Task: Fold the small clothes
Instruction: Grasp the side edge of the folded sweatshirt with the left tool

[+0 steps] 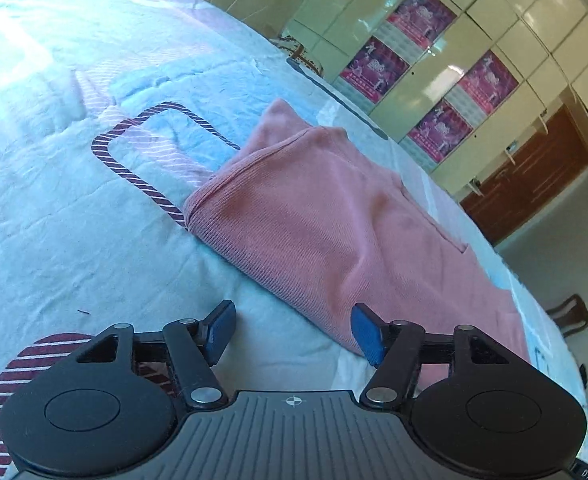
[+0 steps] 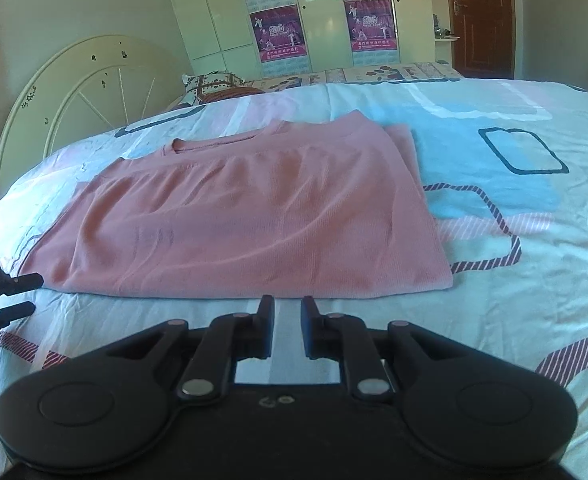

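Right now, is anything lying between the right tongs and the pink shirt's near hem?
Nothing visible. Only bare patterned bedsheet separates the right tongs from the near hem of the pink ribbed knit shirt. The left tongs sit off at the shirt's left corner.

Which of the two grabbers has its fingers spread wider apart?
The left hand-held gripper: its blue-padded fingers stand far apart beside the pink shirt. The right hand-held gripper shows only a narrow gap between its black fingers.
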Demonstrator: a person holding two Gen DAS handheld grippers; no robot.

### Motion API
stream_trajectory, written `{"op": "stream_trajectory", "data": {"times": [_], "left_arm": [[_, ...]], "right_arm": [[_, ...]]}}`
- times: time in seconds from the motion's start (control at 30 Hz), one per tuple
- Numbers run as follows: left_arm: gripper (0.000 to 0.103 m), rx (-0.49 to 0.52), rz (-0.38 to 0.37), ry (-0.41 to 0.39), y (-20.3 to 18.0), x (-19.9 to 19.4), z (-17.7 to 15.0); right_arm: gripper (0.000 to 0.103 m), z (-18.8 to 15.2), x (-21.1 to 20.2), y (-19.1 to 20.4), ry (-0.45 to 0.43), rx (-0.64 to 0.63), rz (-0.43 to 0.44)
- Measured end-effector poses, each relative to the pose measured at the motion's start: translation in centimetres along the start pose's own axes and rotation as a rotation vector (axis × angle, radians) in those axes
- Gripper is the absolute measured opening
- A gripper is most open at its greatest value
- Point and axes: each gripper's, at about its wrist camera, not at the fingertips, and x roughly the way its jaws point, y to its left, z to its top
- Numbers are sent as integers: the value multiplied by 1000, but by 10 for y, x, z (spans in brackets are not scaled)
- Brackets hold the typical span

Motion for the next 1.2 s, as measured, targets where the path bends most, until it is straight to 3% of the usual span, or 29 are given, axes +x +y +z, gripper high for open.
{"op": "stream_trajectory", "data": {"times": [0.2,0.33,0.57,0.67,0.73,0.77,0.83,0.93,1.03,1.1,1.2], "left_arm": [[63,-101,-30,-40,5,21,14],[63,-168,-55,-73,9,36,24],[63,-242,-90,-142,14,62,38],[56,-209,-84,-138,9,77,49],[34,-174,-70,-103,6,85,58],[11,-166,-45,-74,6,91,62],[11,-189,-47,-80,7,90,68],[11,-116,-39,-129,-6,78,72],[12,-121,4,-88,0,92,70],[12,-142,-13,-91,7,94,67],[12,-128,-5,-92,5,94,68]], "right_arm": [[16,20,22,17,-4,14,25],[5,42,41,31,-21,26,75],[1,75,86,64,4,14,101],[1,78,103,76,26,3,104],[1,79,113,83,42,-2,98],[1,80,116,85,48,-1,99],[1,82,119,89,52,-3,100],[1,84,119,92,36,-2,115],[1,82,132,88,72,13,110],[0,77,148,87,136,20,94],[2,81,142,90,114,10,102]]}}
